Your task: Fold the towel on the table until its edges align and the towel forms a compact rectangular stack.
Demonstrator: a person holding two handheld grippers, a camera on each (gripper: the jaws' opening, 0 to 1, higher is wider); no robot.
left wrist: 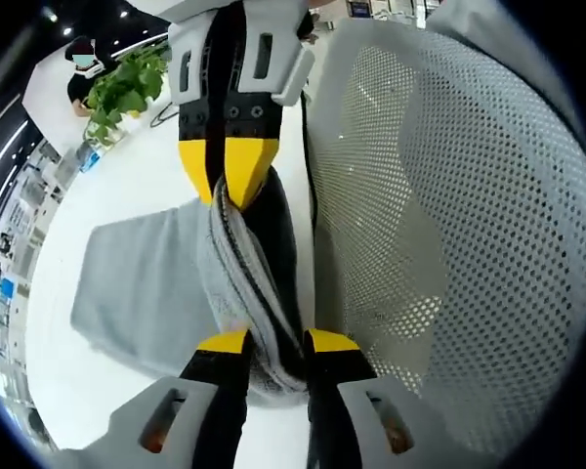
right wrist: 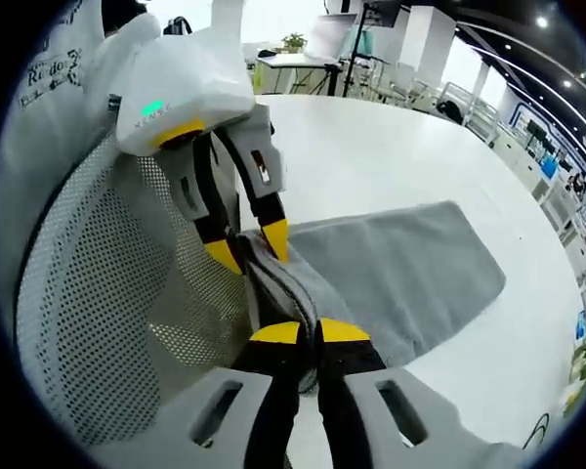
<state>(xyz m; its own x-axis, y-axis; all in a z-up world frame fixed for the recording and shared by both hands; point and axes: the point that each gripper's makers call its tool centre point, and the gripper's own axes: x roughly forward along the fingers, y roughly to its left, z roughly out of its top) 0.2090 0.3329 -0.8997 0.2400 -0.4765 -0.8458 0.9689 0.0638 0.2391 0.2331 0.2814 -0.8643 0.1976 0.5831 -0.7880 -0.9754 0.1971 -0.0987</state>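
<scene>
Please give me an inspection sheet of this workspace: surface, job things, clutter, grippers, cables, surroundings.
Surface: white table, bare around the towel.
Job's things: grey towel, one edge gathered and lifted, the rest flat.
Clutter: potted plant at the table's far edge.
Grippers: left gripper and right gripper both shut on the towel's bunched edge, facing each other.
Cables: dark cable beside the plant.
Surroundings: mesh chair back beside the table; a person beyond the plant.
</scene>
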